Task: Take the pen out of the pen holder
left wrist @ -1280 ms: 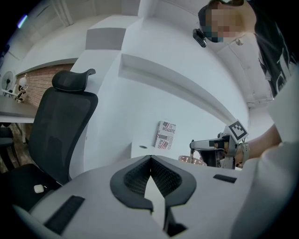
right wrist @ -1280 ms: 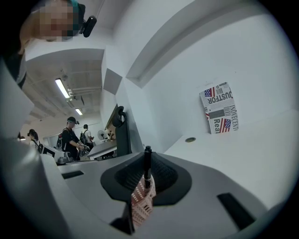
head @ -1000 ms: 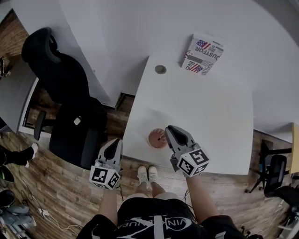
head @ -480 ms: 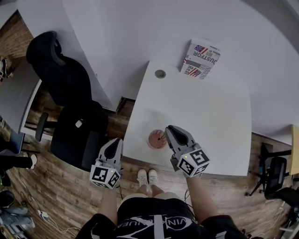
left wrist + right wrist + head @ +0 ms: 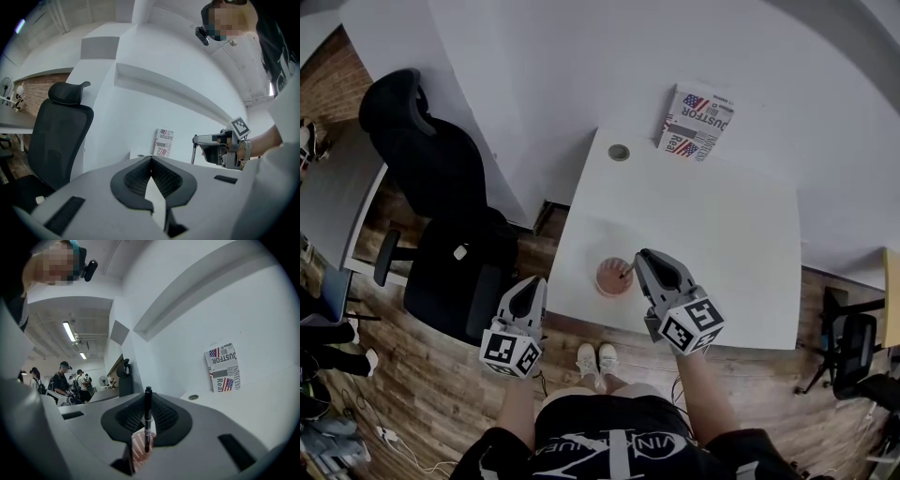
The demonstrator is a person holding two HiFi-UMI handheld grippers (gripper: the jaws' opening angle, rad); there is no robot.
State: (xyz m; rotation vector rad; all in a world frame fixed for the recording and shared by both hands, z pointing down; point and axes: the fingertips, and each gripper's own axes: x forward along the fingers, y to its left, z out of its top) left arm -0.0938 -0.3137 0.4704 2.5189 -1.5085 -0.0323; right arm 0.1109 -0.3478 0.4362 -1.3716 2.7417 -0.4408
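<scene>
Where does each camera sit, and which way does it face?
Head view: on the person's head, facing steeply down; table, pen holder, arms, shoes.
Left gripper view: on the left gripper, level toward chair and wall; own shut fingers.
Right gripper view: on the right gripper, level; fingers gripping the pen.
Shared: the printed box, all three.

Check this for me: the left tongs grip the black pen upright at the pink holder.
Wrong side. The right tongs grip the black pen upright at the pink holder; the right gripper view shows the pen clamped between their pads. The left tongs hold nothing.
</scene>
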